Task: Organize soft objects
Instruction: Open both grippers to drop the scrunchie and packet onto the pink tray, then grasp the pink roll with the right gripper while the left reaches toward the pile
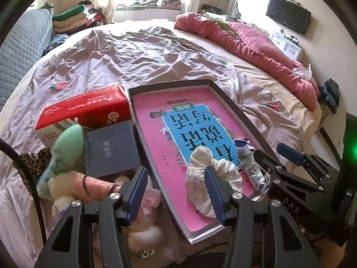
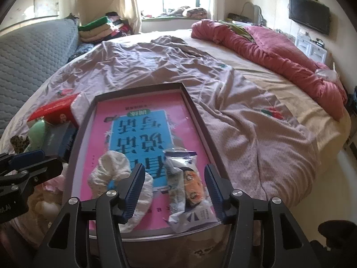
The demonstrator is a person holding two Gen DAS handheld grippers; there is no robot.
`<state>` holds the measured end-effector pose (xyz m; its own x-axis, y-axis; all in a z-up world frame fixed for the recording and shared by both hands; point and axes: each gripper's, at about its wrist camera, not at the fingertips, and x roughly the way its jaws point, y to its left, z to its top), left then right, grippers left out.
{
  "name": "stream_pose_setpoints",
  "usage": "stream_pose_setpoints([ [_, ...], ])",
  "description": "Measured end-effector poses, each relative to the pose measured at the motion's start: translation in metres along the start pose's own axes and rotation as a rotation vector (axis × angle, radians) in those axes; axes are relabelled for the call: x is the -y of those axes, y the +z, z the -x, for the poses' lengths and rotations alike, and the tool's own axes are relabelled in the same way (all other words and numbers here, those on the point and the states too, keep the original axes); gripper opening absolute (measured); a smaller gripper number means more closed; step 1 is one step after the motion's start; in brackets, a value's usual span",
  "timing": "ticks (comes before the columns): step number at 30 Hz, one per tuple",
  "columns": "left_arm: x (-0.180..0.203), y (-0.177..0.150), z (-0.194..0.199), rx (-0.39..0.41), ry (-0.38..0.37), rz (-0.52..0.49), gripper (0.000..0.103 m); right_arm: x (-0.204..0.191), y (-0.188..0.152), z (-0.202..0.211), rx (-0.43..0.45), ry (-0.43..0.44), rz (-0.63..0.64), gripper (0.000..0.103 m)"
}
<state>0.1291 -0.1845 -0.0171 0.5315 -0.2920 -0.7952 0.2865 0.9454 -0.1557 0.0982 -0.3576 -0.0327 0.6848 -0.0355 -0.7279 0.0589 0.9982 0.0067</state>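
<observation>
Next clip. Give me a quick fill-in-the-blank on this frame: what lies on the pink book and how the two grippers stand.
1. The floral scrunchie and the crumpled snack packet both lie on the ____ book.
2. The book sits inside a shallow dark ____.
3. The left gripper and the right gripper both stand ____, holding nothing.
4. The red carton lies on the ____ beside the tray.

Missing words: pink; tray; open; bed

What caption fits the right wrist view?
Open right gripper above snack packet and floral scrunchie on pink book.
</observation>
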Motion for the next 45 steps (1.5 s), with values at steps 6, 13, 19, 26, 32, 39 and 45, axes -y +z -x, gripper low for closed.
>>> stream_pose_setpoints([
  [6,-0.009,0.004,0.013,0.015,-0.003,0.019,0.053,-0.009,0.004,0.009,0.021,0.016,0.024,0.061],
  [13,-0.019,0.01,0.031,0.035,0.007,0.035,0.053,-0.019,0.01,0.022,0.051,0.037,0.039,0.063],
  [19,-0.03,0.013,0.046,0.062,0.013,0.059,0.057,-0.037,0.018,0.037,0.09,0.068,0.077,0.067],
  [26,-0.047,0.014,0.057,0.071,0.079,0.074,0.059,-0.064,0.027,0.053,0.131,0.127,0.128,0.071],
  [32,-0.06,0.015,0.066,0.084,0.129,0.089,0.059,-0.075,0.029,0.059,0.14,0.175,0.141,0.073],
  [39,-0.08,0.015,0.067,0.078,0.14,0.116,0.06,-0.087,0.028,0.058,0.125,0.197,0.159,0.074],
  [45,-0.114,0.015,0.066,0.062,0.154,0.175,0.06,-0.098,0.026,0.058,0.116,0.229,0.176,0.074],
])
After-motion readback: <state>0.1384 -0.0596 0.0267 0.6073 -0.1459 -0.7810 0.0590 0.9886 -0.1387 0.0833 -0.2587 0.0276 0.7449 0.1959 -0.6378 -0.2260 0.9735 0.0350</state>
